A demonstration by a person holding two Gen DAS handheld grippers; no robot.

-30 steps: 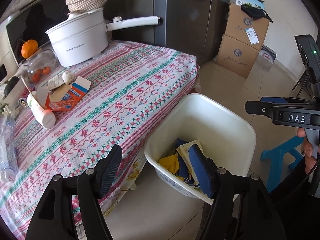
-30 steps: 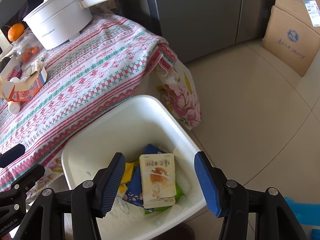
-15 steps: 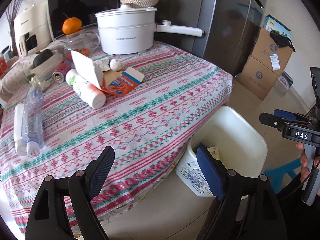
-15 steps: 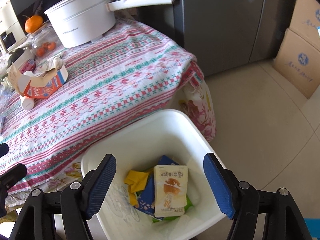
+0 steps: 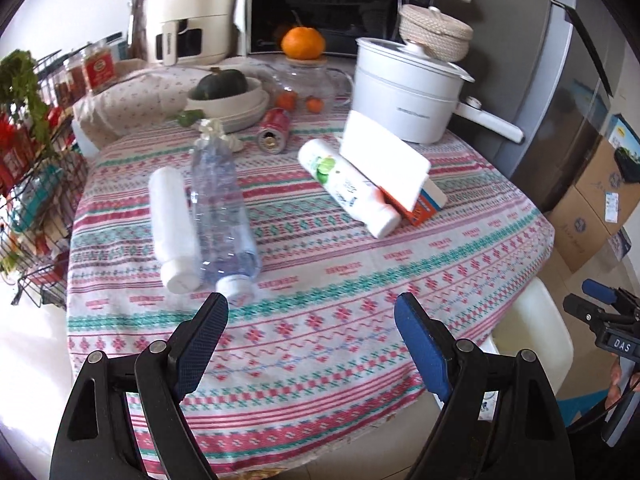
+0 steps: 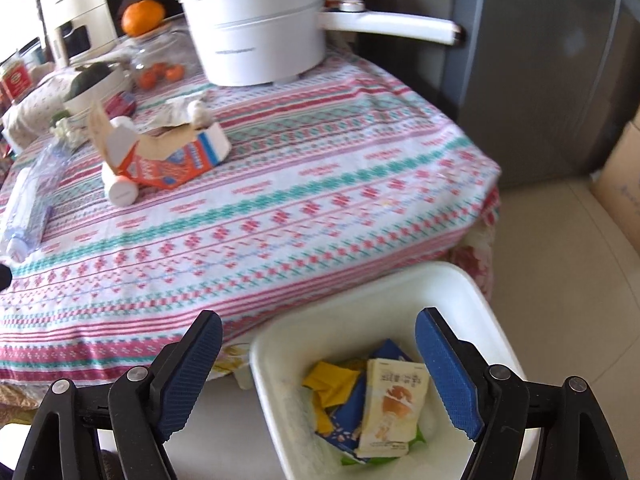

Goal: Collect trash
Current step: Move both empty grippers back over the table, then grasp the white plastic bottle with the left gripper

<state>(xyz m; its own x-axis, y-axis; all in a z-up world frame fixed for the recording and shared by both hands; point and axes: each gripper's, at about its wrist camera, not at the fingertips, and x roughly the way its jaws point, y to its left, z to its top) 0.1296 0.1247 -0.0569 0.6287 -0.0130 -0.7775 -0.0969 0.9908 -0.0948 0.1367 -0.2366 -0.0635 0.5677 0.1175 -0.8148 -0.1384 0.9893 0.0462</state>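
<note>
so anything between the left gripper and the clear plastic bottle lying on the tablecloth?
Nothing visible. The left gripper is open and empty, with only bare striped tablecloth between it and the clear plastic bottle. A white cylindrical bottle lies alongside it, on its far side.

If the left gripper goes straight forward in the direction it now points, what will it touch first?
Probably the bare patterned tablecloth. The left gripper is open and empty, aimed down at cloth just right of the clear plastic bottle; the bottle's cap end lies near the left finger's path, though depth is unclear.
</note>
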